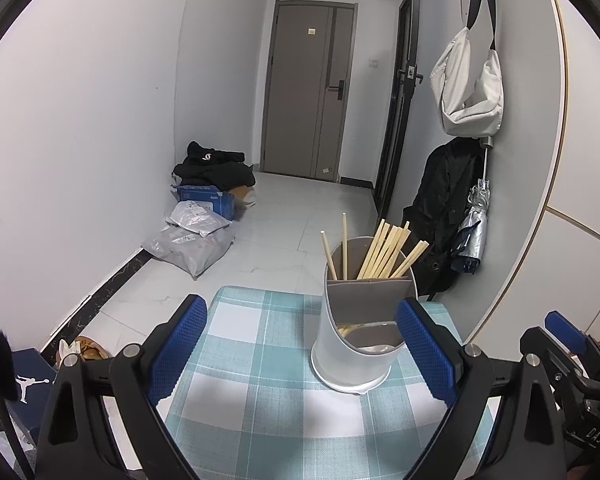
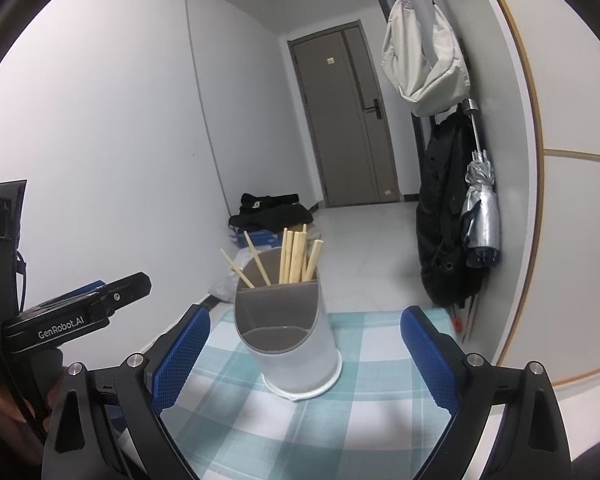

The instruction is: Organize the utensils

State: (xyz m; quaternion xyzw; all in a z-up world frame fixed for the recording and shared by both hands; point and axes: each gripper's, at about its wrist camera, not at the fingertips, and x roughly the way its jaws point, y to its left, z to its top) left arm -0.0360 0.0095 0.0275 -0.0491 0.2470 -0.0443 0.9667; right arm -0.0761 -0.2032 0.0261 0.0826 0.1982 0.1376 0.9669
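A white utensil holder [image 1: 354, 356] with a grey divider stands on a small table covered by a teal checked cloth [image 1: 256, 360]. Several wooden chopsticks [image 1: 384, 250] stick up from its rear compartments; something pale lies in the low front compartment. My left gripper [image 1: 302, 354] is open and empty, its blue pads [image 1: 178, 350] either side of the cloth, the holder just ahead and right. In the right wrist view the holder [image 2: 296, 344] with its chopsticks [image 2: 294, 256] stands straight ahead of my open, empty right gripper [image 2: 304, 358]. The left gripper's body [image 2: 76, 316] shows at left.
Beyond the table lies a tiled floor with parcels and black clothes [image 1: 214, 168] by the left wall. A white bag [image 1: 468, 84], a black jacket [image 1: 446, 216] and a folded umbrella [image 1: 474, 236] hang on the right wall. A closed door [image 1: 308, 92] is at the far end.
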